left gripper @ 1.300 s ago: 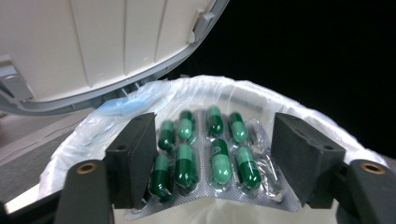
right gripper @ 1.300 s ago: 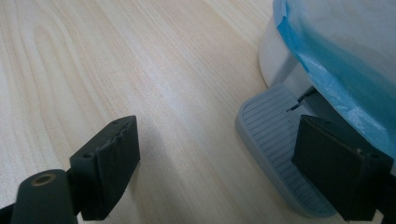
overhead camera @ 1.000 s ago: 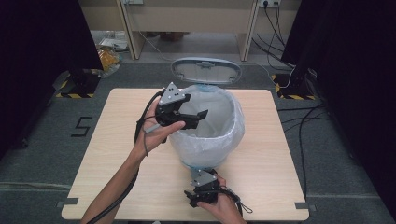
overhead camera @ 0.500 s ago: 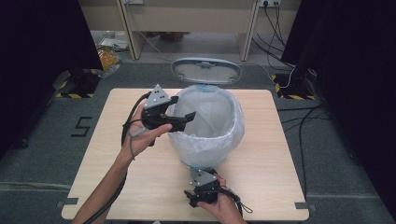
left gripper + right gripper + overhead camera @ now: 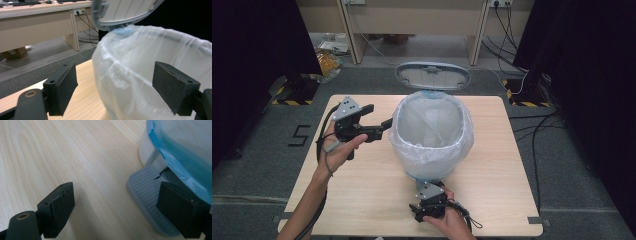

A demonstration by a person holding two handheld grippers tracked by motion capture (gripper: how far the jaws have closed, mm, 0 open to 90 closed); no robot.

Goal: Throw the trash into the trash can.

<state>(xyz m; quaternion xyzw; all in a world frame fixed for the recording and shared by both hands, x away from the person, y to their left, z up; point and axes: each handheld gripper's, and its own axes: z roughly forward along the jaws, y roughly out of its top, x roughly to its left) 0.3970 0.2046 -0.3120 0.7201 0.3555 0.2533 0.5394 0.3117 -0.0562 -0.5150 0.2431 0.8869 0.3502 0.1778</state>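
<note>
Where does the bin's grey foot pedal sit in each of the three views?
High view: the foot pedal can't be made out; it would lie at the bin's near base, by the right gripper.
Left gripper view: not in it.
Right gripper view: lower right, on the table.
Shared landmark: the white bag.

My left gripper [image 5: 113,93] has its two black jaws standing wide apart with nothing pressed between them; the left jaw hangs over the wooden table [image 5: 86,98], the right one sits in front of the bin liner [image 5: 140,75]. The liner, a cloudy white plastic bag, is folded over the rim of the bin, with a bit of blue at its far edge; above it the grey lid [image 5: 122,12] stands raised. Beyond the table's far edge lie grey floor and a beige desk [image 5: 37,27] with cables at a socket.
</note>
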